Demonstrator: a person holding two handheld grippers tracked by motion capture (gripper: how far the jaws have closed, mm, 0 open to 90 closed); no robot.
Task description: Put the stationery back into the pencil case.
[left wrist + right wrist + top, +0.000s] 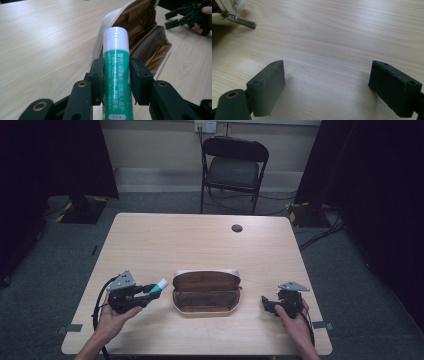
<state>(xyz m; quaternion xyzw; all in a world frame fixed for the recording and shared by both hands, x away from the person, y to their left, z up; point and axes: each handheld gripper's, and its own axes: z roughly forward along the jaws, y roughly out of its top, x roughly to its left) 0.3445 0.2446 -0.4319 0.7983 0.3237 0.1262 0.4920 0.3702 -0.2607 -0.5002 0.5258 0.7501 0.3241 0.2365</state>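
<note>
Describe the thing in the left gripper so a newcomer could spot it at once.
On the wooden table, find the open brown pencil case near the front edge. Just left of it, the left gripper is shut on a glue stick: a green tube with a white cap, the one brightly coloured thing there.

Dim room, pale wooden worktop on grey carpet

The worktop (200,240) has a light wood grain and a round cable hole (237,228) near its far edge. Beyond it a black folding chair (234,167) stands against a cream wall (155,142) bearing a white socket (205,125). Dark curtains (370,180) hang at both sides, and cables (320,232) trail across the grey carpet (350,285).
</note>
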